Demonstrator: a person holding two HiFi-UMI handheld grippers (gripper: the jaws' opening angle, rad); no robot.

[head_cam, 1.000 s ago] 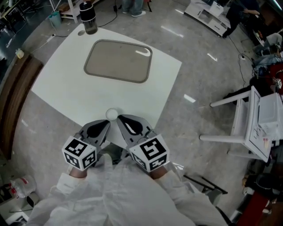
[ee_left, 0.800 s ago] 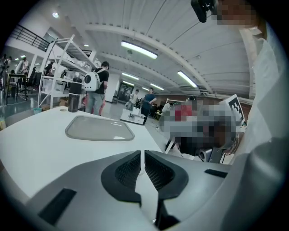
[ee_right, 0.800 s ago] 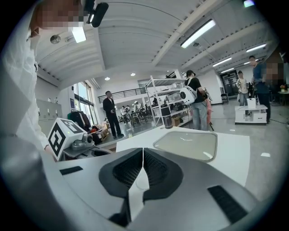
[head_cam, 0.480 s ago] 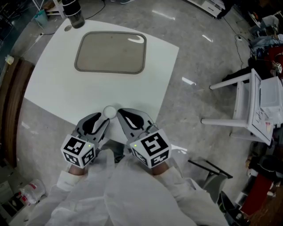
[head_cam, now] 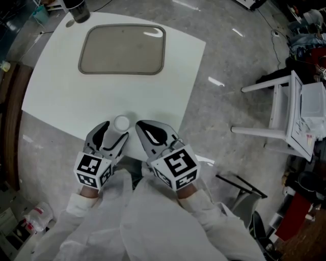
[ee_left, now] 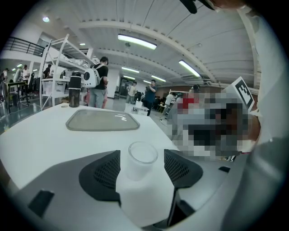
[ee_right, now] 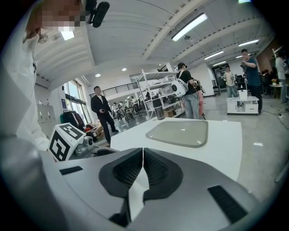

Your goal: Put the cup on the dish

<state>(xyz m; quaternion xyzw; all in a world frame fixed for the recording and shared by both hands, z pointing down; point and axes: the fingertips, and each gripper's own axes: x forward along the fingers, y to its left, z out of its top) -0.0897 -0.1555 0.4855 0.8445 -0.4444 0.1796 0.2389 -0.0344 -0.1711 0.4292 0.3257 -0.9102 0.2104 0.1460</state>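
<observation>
A small frosted white cup (head_cam: 121, 123) stands upright near the front edge of the white table (head_cam: 61, 97). My left gripper (head_cam: 113, 133) is open and its jaws have just been opening. The cup (ee_left: 142, 158) stands between the pads (ee_left: 106, 169) with a gap on each side. My right gripper (head_cam: 145, 130) lies just right of the cup, shut with nothing in it (ee_right: 143, 153). The dish, a flat grey-beige tray (head_cam: 122, 49), lies empty at the table's far side, also in the left gripper view (ee_left: 103, 121) and the right gripper view (ee_right: 178, 133).
A dark tumbler (head_cam: 76, 9) stands at the far left corner beside the tray. A white frame with a panel (head_cam: 285, 127) stands on the floor to the right. A brown bench (head_cam: 10, 117) runs along the left. People stand in the background hall.
The left jaws went from shut to wide apart and now flank the cup, which stood just ahead of the tips before. Both grippers sank a little toward the table.
</observation>
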